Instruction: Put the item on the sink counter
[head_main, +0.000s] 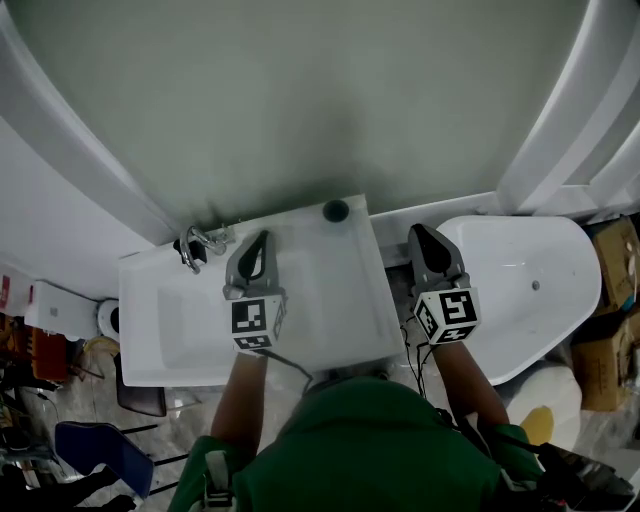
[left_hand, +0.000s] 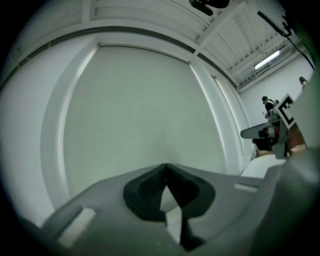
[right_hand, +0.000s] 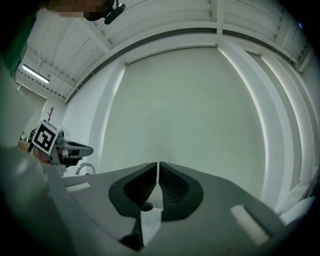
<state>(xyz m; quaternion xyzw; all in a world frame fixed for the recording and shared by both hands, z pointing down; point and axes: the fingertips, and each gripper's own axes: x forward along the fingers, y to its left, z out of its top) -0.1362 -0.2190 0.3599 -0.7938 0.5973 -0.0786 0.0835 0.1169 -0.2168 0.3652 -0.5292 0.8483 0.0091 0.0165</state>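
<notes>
The small dark round thing (head_main: 335, 210) on the white bench (head_main: 330, 300) looks light, so pinch its sides; the left gripper (head_main: 263, 238) and right gripper (head_main: 416, 232) jaws are pressed together, empty.

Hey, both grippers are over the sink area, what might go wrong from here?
1. The small dark round item sits at the back edge of the sink counter. The left gripper, shut and empty just in front of it, might knock it off with a careless sweep.
2. The faucet stands close beside that gripper and might get bumped.
</notes>
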